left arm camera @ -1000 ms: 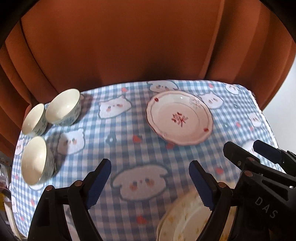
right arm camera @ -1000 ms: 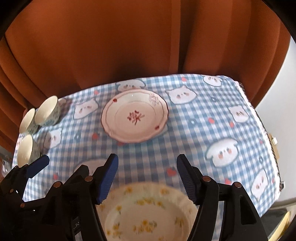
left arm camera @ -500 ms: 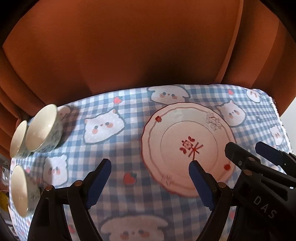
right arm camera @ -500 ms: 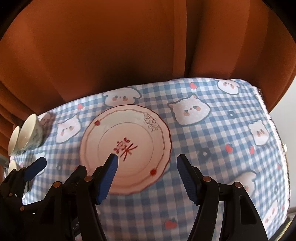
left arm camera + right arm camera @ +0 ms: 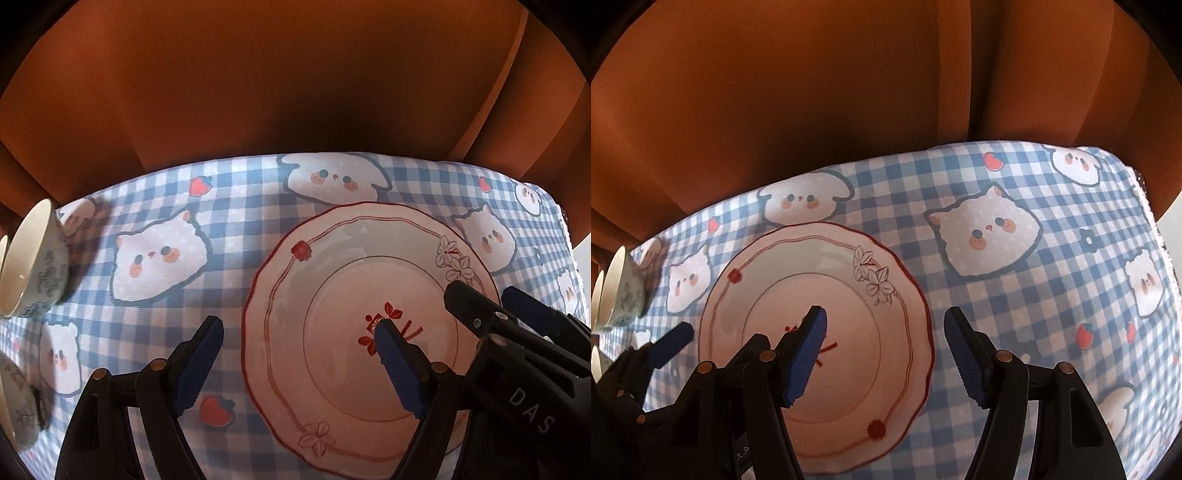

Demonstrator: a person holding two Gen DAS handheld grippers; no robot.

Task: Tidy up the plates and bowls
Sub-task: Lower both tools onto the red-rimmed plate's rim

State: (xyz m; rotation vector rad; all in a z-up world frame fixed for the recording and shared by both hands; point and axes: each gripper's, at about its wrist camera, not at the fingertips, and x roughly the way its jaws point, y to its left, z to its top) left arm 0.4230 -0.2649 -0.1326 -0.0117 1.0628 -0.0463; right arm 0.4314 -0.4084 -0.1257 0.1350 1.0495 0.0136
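A pink plate (image 5: 332,295) with a red wavy rim and a red motif lies on the checked tablecloth (image 5: 229,214); it also shows in the right wrist view (image 5: 849,332). My left gripper (image 5: 295,365) is open and empty, its jaws straddling the plate's left rim. My right gripper (image 5: 886,350) is open and empty, its jaws straddling the plate's right rim. The right gripper (image 5: 517,314) shows in the left wrist view over the plate's right side. Cream bowls (image 5: 33,262) with a blue pattern stand at the far left, and also show in the right wrist view (image 5: 622,291).
An orange curtain (image 5: 295,92) hangs close behind the table's far edge. The tablecloth's right edge (image 5: 1156,236) drops off near a pale wall. Another bowl (image 5: 18,410) sits at the lower left.
Both grippers have moved forward and lower toward the pink plate, which now fills the views between the jaws. The yellow-flowered plate near the front has passed out of view.
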